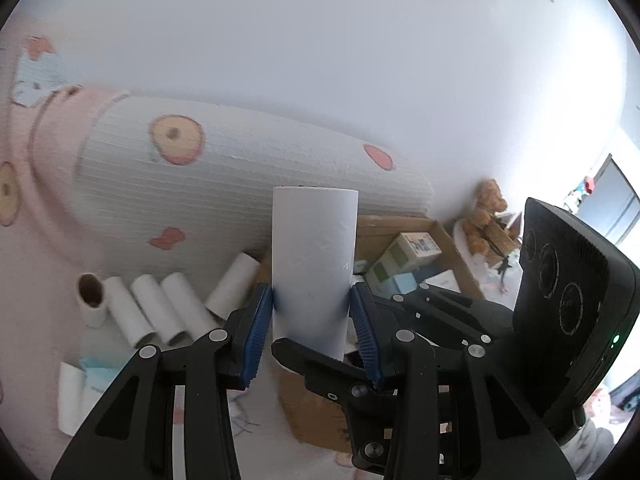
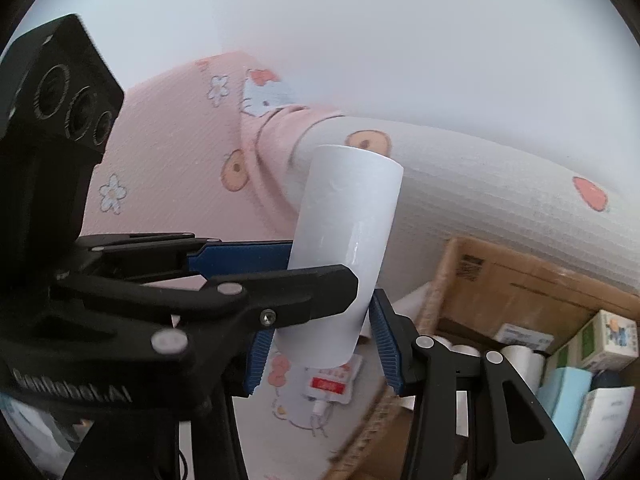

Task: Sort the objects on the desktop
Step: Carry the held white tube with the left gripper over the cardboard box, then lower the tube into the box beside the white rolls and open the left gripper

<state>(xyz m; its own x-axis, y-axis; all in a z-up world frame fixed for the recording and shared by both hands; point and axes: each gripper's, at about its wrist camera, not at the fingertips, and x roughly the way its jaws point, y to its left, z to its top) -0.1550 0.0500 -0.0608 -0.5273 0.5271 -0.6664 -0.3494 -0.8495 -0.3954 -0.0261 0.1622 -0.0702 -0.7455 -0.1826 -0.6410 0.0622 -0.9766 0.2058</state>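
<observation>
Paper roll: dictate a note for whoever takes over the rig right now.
Left hand-held gripper: shut on the roll, held upright above the table.
Right hand-held gripper: straddles the roll's lower end; whether it grips is unclear.
Box: holds cartons and stored rolls.
Left to do: place this roll, then sort the loose rolls lying beside the box.

We see the paper roll [image 1: 314,268] upright between the pads of both grippers. Behind it to the left, several rolls [image 1: 160,312] lie side by side; to the right, the cardboard box [image 1: 404,226] holds small boxes [image 1: 404,258].
</observation>
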